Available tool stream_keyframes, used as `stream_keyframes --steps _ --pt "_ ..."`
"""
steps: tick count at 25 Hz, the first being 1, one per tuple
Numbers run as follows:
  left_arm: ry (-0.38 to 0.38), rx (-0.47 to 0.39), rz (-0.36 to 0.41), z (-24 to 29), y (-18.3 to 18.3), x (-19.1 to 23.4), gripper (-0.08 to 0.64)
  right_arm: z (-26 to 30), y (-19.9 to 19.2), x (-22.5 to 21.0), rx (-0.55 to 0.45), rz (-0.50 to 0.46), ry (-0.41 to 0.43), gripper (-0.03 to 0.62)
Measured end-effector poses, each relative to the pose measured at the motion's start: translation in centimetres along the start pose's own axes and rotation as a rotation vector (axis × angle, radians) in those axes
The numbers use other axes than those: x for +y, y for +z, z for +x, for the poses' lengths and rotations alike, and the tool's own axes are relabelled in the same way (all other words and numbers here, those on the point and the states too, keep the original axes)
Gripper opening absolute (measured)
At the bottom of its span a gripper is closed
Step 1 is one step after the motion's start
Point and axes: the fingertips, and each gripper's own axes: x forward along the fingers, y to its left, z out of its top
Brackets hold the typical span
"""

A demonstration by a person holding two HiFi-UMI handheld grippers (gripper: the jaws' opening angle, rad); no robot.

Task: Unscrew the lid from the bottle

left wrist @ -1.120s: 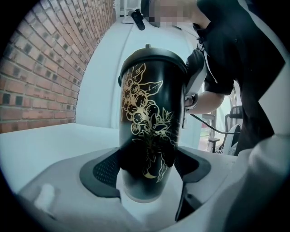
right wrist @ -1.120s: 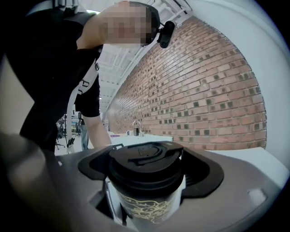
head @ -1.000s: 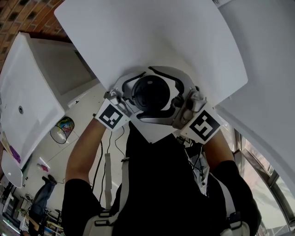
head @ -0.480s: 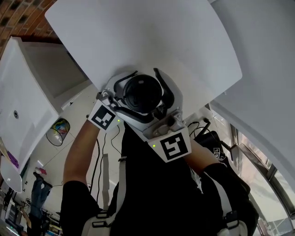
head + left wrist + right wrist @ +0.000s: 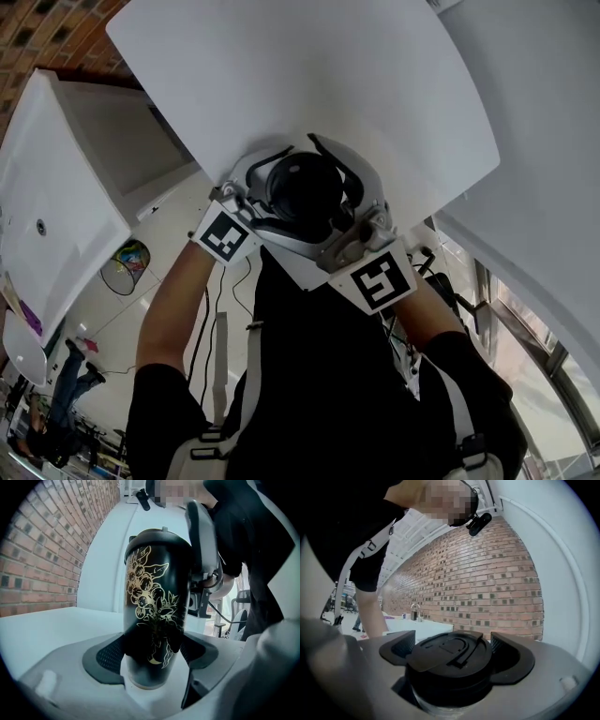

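A black bottle point(image 5: 157, 606) with a gold flower print stands between the dark pads point(image 5: 110, 656) of my left gripper point(image 5: 152, 653), which is shut on its lower body. Its black lid point(image 5: 450, 653), with a flip tab on top, sits between the pads point(image 5: 511, 656) of my right gripper point(image 5: 454, 656), which is shut on it. In the head view the bottle point(image 5: 305, 192) shows as a dark round shape, with the left gripper point(image 5: 246, 202) on one side and the right gripper point(image 5: 352, 220) on the other. The right gripper's grey jaw point(image 5: 201, 541) reaches the bottle's top.
A white table point(image 5: 309, 84) lies beyond the bottle, with a white cabinet point(image 5: 66, 187) to its left. A brick wall point(image 5: 42, 550) runs along one side. The person's black-clad torso point(image 5: 319, 375) is close behind both grippers. Small items point(image 5: 415, 613) stand on a far table.
The right gripper has turned on the lid, and its marker cube has swung from the right side towards the person's chest. The left gripper has kept its hold on the bottle.
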Motion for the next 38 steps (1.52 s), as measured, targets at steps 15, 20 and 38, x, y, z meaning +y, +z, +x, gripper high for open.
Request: stream_keyframes --steps 15,20,38 --pt "-0.015 0.003 -0.007 -0.2 -0.1 0.0 0.377 -0.1 -0.1 1.5 0.01 0.01 0.331 0.495" --pt "-0.036 0.005 -0.007 -0.2 -0.1 0.1 0.377 0.0 1.2 0.7 -0.037 0.125 0.315 0.495" --pt "0.131 -0.022 0.022 -0.4 0.7 0.1 0.411 -3.2 2.5 -5.0 -0.172 0.368 0.107 0.495"
